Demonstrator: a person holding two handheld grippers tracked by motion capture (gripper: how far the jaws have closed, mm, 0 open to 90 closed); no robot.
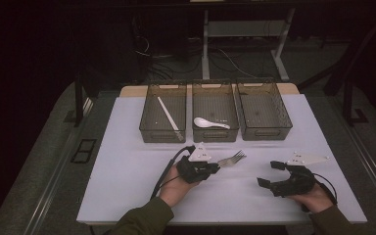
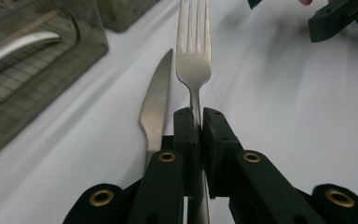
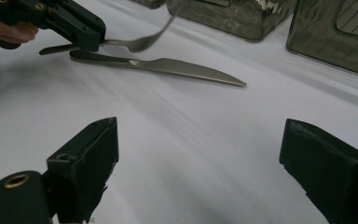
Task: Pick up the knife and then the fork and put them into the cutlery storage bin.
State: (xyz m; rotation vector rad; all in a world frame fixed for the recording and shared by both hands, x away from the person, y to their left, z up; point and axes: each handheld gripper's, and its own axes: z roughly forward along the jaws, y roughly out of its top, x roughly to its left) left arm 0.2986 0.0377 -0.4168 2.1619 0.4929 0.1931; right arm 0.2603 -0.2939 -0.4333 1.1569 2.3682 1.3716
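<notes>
High overview, two close jaw-level table (image 1: pixel 127 166) views

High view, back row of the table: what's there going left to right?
Bin with a long white stick → bin with a white spoon → bare bin. All three bins stand side by side at the far edge of the white mat.

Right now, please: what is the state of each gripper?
Left gripper: closed on the fork by its handle, above the table.
Right gripper: open, holding nothing.
</notes>
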